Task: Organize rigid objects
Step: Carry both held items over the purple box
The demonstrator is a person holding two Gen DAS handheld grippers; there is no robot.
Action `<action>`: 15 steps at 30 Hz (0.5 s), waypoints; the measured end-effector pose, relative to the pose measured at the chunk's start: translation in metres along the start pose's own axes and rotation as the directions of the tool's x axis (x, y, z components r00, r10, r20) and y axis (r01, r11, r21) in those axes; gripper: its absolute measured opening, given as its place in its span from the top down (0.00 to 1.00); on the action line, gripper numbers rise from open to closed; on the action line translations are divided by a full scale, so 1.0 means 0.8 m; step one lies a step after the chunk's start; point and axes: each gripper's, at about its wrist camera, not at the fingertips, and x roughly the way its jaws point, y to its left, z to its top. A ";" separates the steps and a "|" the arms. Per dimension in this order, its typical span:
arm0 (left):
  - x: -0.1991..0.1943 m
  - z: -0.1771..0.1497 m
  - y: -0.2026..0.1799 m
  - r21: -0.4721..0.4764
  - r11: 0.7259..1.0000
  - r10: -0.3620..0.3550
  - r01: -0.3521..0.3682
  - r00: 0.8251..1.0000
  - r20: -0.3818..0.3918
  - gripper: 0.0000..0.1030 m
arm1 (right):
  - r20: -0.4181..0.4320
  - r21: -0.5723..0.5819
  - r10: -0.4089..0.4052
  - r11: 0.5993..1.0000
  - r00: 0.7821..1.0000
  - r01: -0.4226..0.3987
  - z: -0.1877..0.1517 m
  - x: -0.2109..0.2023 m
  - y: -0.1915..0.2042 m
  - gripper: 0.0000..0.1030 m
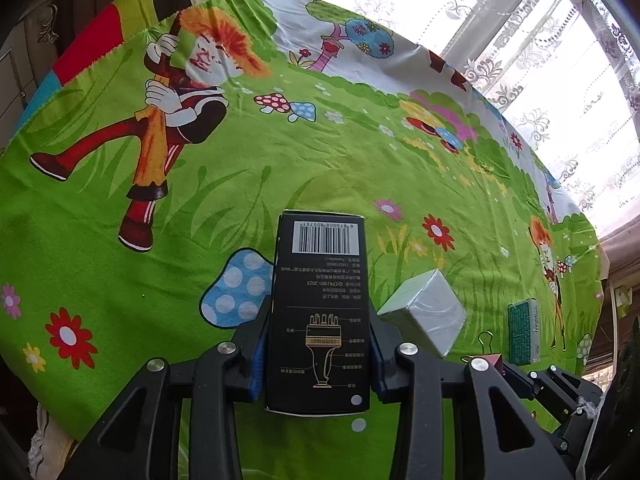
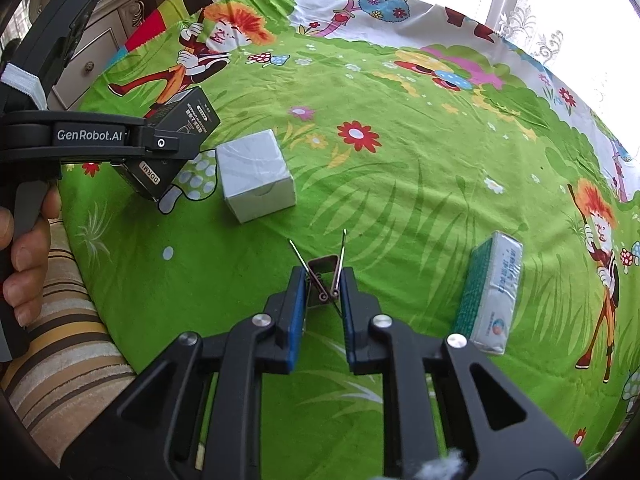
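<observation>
Right wrist view: my right gripper [image 2: 322, 284] pinched the binder clip [image 2: 321, 276], its wire handles pointing away from me.
Left gripper [image 1: 318, 344]: clamped the black box [image 1: 318, 312], long axis pointing away from me.
White cube [image 2: 256, 174]: between both, nearer my left.

grey cube [image 2: 256, 174] ahead, open cloth [image 2: 400, 184] beyond

Daylit, sharp frames; strong fisheye curvature.
Window [image 1: 552, 40] behind lace curtain blown out white; corners vignetted dark; shadows soft.

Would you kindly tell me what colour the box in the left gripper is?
The box is black with white print and a gold line drawing, clearest in the left wrist view.
</observation>
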 end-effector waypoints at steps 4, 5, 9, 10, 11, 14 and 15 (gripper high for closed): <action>-0.010 0.001 -0.002 -0.001 1.000 -0.011 0.012 1.000 0.022 0.61 | 0.027 0.040 -0.005 0.999 1.000 0.004 -0.001 -0.015 -0.001 0.80; -0.013 0.001 -0.003 0.001 1.000 -0.015 0.015 1.000 0.027 0.61 | 0.033 0.044 -0.009 0.999 0.999 0.008 -0.002 -0.019 -0.001 0.80; -0.026 -0.003 -0.011 0.014 0.999 -0.039 0.039 0.998 0.045 0.61 | 0.063 0.065 -0.024 0.998 0.998 0.020 -0.004 -0.041 0.002 0.80; -0.029 -0.005 -0.014 0.022 0.999 -0.047 0.046 0.998 0.048 0.61 | 0.068 0.071 -0.030 0.997 0.997 0.025 -0.005 -0.047 0.003 0.80; -0.033 -0.006 -0.018 0.028 0.998 -0.057 0.055 0.997 0.050 0.61 | 0.072 0.077 -0.038 0.996 0.997 0.033 -0.006 -0.051 0.004 0.80; -0.045 -0.013 -0.030 0.051 0.995 -0.090 0.087 0.994 0.057 0.61 | 0.079 0.094 -0.066 0.994 0.995 0.059 -0.009 -0.066 0.006 0.80; -0.048 -0.015 -0.034 0.057 0.993 -0.102 0.099 0.993 0.057 0.61 | 0.083 0.107 -0.070 0.992 0.994 0.061 -0.012 -0.071 0.005 0.80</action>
